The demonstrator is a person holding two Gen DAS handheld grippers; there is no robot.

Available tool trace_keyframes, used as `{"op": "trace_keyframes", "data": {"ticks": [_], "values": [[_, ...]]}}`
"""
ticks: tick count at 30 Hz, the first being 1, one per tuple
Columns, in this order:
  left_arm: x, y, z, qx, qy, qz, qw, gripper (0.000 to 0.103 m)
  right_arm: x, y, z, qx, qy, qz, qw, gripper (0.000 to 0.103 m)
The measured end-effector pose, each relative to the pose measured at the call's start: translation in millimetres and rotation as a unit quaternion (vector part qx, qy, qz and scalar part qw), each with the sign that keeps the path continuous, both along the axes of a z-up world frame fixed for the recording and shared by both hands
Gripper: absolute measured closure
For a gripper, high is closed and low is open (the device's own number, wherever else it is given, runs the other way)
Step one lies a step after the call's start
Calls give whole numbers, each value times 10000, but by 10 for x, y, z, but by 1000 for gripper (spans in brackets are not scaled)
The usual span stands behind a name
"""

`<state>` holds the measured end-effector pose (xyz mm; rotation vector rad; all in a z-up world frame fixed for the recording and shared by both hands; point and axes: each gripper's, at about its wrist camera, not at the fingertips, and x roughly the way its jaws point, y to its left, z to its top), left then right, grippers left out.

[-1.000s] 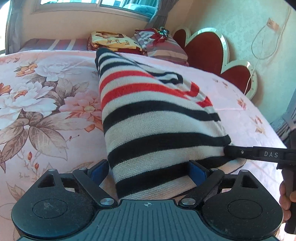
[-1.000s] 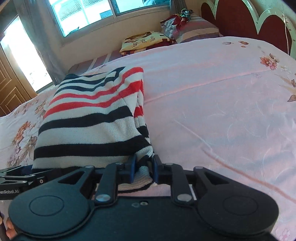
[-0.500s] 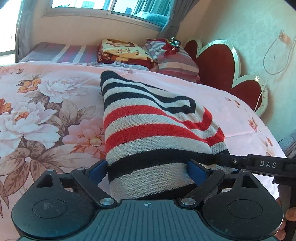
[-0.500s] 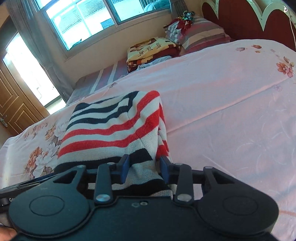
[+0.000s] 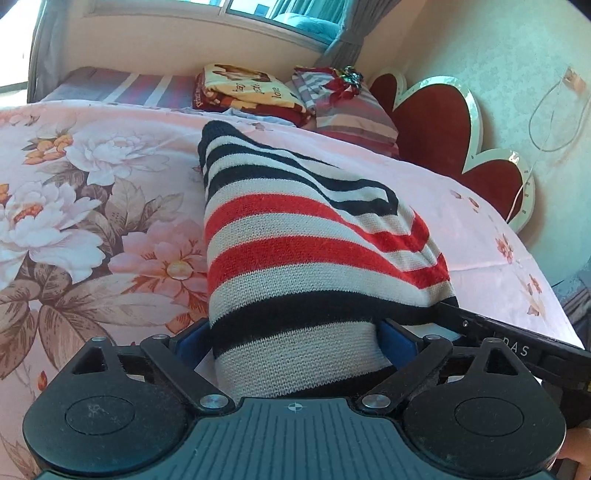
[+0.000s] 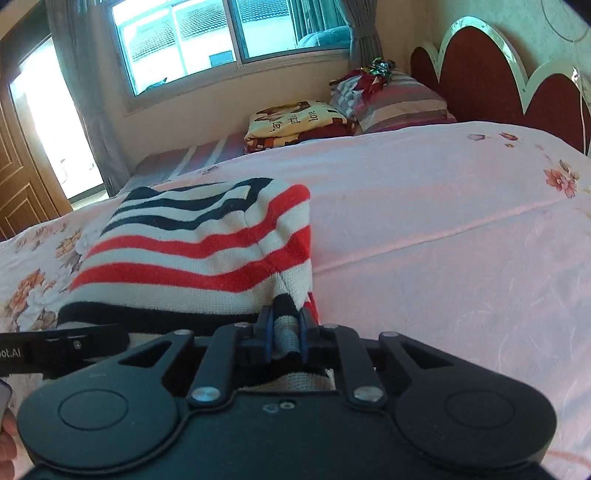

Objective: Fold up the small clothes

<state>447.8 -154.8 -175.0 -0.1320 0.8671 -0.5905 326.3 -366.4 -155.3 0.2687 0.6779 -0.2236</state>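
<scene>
A small knit sweater with black, red and cream stripes lies on the pink bed and rises toward both grippers; it also shows in the right wrist view. My left gripper has its jaws wide apart with the sweater's near edge bunched between the blue pads. My right gripper is shut on the sweater's near right corner. The right gripper's finger reaches in from the right in the left wrist view. The left gripper's finger shows at the left in the right wrist view.
The bed has a pink floral sheet and plain pink area. Folded blankets and a striped pillow sit at the far side. A red scalloped headboard stands at the right. A window lies beyond.
Both grippers have carried the sweater's near edge forward over the rest of it, so the visible part looks shorter. The right gripper stays shut on the corner.
</scene>
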Motion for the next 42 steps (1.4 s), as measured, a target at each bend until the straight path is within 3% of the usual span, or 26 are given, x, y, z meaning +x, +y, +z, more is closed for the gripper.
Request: {"op": "trace_keyframes", "data": {"ticks": [1,3,8,16,19,21,23,26,28,31,33,34,38,42], "values": [[-18,-2,33,63,-100,-27,9999,8,7,-14,26,54,31,20,10000,89],[-31,19,108,79,-228,-20,9997,8,-16,-83,128,290,-22,-54,9996,77],[134,80,271,-179,-152,243,9994,8,24,-270,299,794,-258,-258,9962,63],[486,-85,271,38,-170,319,9993,8,504,-401,207,1071,-36,-323,9937,63],[679,-143,153,120,20,414,9991,8,737,-455,136,1199,85,-294,9923,70],[781,-156,49,150,109,533,9984,8,827,-446,124,1149,67,-271,9930,84],[829,-152,-54,112,181,663,9976,8,877,-372,165,948,-25,-143,9954,89],[786,-172,-158,119,19,748,9971,8,904,-172,235,123,-223,232,9994,91],[769,-210,-169,178,-61,716,9973,8,986,-166,81,-267,66,211,9994,91],[799,-197,-164,153,-33,685,9975,8,934,-354,-47,184,-36,-95,9998,88],[777,-175,-101,183,-114,639,9977,8,893,-412,-31,369,-72,-281,9989,77],[765,-169,-50,187,-176,628,9977,8,869,-418,-9,428,-97,-290,9986,76],[826,-152,106,46,-331,703,9970,8,800,-307,226,71,-397,-256,9989,78],[951,-260,103,198,-408,692,9966,8,987,-182,370,-5,-487,-11,9988,78]]}}
